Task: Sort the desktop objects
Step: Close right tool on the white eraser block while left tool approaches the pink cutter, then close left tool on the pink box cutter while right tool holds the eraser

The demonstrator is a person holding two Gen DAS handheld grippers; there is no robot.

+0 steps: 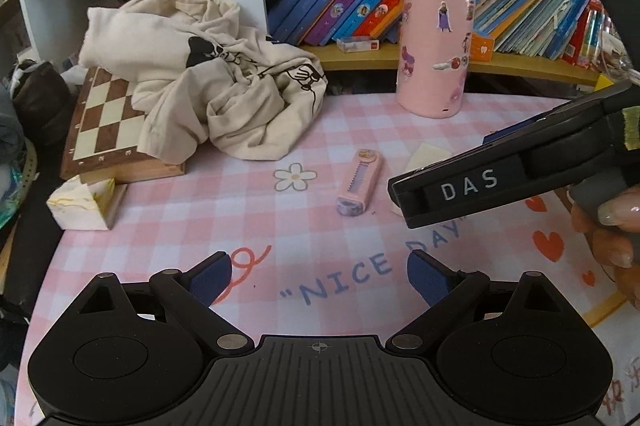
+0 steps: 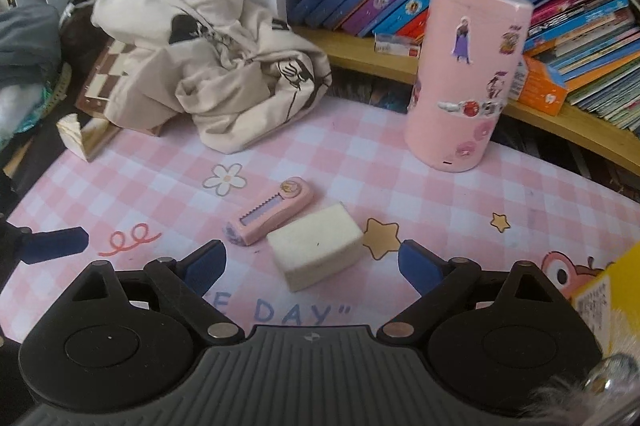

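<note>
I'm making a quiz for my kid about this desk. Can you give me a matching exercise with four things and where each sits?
Things:
1. cream block
2. pink cylinder
3. beige cloth
4. pink tape dispenser

Places:
A. draped over the chessboard
B. standing upright near the bookshelf
C. lying beside the flower print
D. just ahead of the open right gripper

Pairs: 1-D, 2-B, 3-A, 4-C

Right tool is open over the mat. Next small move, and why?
Probably ease the right tool down and forward around the cream block: it lies just ahead between the open fingers, nothing held yet. The pink eraser case sits close beside its left end, so keep clear of it.
</note>
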